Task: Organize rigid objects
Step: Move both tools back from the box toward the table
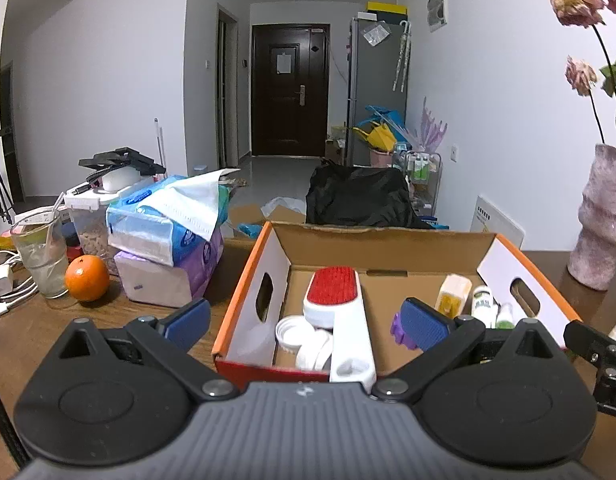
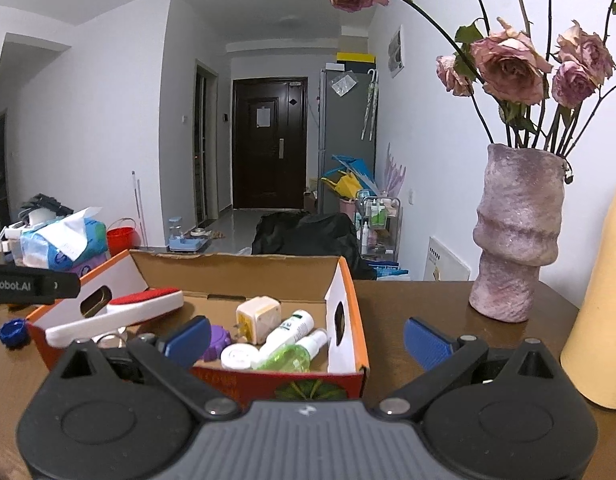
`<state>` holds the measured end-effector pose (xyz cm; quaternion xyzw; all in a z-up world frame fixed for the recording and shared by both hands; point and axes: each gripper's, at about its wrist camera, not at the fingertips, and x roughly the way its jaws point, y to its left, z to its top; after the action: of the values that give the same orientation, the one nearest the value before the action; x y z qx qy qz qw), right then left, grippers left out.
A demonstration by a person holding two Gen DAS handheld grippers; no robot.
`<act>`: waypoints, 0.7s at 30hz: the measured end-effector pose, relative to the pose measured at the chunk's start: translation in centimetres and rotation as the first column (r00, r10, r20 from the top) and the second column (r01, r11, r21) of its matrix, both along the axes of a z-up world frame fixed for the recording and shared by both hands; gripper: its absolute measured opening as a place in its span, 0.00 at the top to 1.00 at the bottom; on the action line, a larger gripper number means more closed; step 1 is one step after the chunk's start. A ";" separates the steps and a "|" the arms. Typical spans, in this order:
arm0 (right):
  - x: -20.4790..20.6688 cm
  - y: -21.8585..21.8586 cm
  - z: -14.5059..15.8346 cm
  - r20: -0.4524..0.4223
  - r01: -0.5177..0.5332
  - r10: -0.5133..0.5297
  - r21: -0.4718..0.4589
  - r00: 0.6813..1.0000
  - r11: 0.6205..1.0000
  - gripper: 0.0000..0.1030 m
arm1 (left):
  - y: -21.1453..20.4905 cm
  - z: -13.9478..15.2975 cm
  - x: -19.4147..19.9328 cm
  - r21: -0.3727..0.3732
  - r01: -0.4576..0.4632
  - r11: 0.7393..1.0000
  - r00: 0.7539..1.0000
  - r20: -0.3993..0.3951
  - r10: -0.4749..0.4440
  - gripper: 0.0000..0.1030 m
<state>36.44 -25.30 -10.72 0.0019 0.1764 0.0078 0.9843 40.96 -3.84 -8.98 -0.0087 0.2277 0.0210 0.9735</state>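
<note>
open orange-edged cardboard box (image 1: 387,256) on brown wooden table (image 1: 88,328), mostly filled; sorting judged near its end.

inside: red-faced white lint brush (image 1: 339,312), white round lids (image 1: 304,340), cream plug adapter (image 2: 256,316), purple toothed cap (image 2: 218,342), white tube (image 2: 290,330), green spray bottle (image 2: 296,354), white round jar (image 2: 238,356). outside, just beside the box's left wall: small blue bottle cap (image 2: 12,332), likely the one rigid item left to stow. left gripper (image 1: 306,320) spread wide, empty, before the box; right gripper (image 2: 306,338) likewise spread, empty. farther out: orange fruit (image 1: 86,279), stacked tissue packs (image 1: 168,240), drinking glass (image 1: 40,256), pink textured vase (image 2: 515,236) of dried roses.
</note>
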 end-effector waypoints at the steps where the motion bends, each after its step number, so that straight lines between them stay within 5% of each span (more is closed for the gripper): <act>1: -0.3 0.0 -0.1 -0.003 -0.001 0.001 0.000 1.000 1.000 0.00 | 0.0 -0.1 -0.2 0.001 0.001 1.000 1.000 -0.002 -0.001 0.00; 21: -6.1 -1.3 -0.6 -0.027 0.017 -0.016 0.009 1.000 1.000 0.00 | 1.7 -0.6 -6.7 0.009 -0.013 1.000 1.000 -0.028 0.014 0.00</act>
<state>30.35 -26.58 -11.31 0.0079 0.1896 0.0004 0.9818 34.31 -2.16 -9.61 -0.0055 0.2411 0.0288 0.9701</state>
